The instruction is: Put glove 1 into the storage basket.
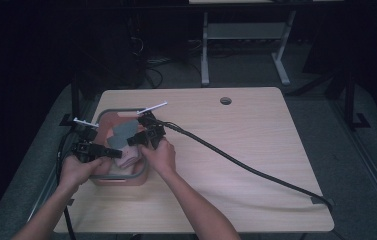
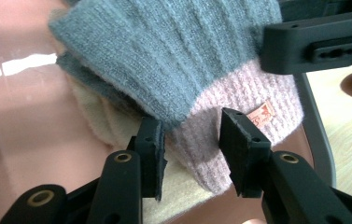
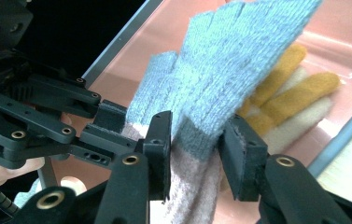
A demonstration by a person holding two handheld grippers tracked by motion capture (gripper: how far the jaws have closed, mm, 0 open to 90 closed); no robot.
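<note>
- At left centre of the high view, a pink bin with a grey rim sits near the left edge of the table. Both hands converge over it: the left gripper enters from the left, the right gripper from the right, each held roughly level with jaws pointing inward. A grey-and-pink knit glove lies between them, inside the bin. A black cable trails right across the table.
- At lower centre of the left gripper view, the jaws stand at a narrow gap around the pink cuff of the glove, beside its orange tag. The pads appear just clear of the knit, so this reads as a loose bracket, not a clamp. A cream glove lies beneath.
- At lower centre of the right gripper view, the jaws straddle the glove where grey meets pink; a visible gap suggests the grip is released. Yellow-fingered cream gloves lie behind, on the bin floor. The left gripper meets the cuff from frame left, probably to settle the glove into the bin.
</note>
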